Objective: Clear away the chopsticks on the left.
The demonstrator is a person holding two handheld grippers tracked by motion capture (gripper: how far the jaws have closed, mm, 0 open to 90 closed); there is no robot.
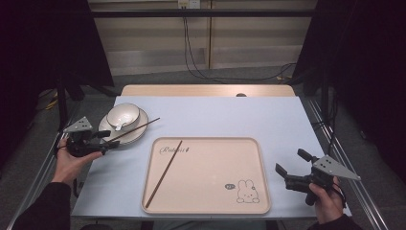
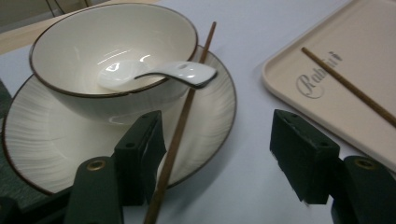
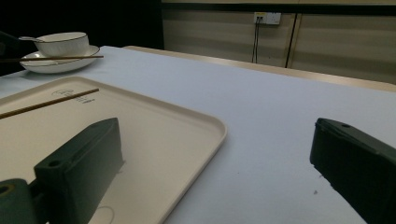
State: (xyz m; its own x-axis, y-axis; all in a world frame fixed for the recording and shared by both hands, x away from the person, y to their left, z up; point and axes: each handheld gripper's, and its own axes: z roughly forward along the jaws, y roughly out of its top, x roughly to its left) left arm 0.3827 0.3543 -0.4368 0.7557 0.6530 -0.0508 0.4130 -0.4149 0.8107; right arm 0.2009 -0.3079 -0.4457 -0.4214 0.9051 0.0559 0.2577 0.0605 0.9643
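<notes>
**A recording room set up as a dining table**

This is a lab or studio, not a home. The table [image 1: 210, 112] is a plain wooden one under a pale blue sheet, standing on grey carpet. Dark curtains [image 1: 62, 43] hang at the far left and far right, closing off the work area. The far wall [image 1: 158, 43] is bare beige panelling with a socket plate [image 1: 187, 4] near its top; black cables [image 1: 191, 57] drop from it and trail over the floor. Metal rails [image 1: 335, 143] run along both sides of the table. The tableware, a bowl on a plate [image 1: 123, 125] and a tray [image 1: 206, 175], is laid out like a sample place setting.
</notes>
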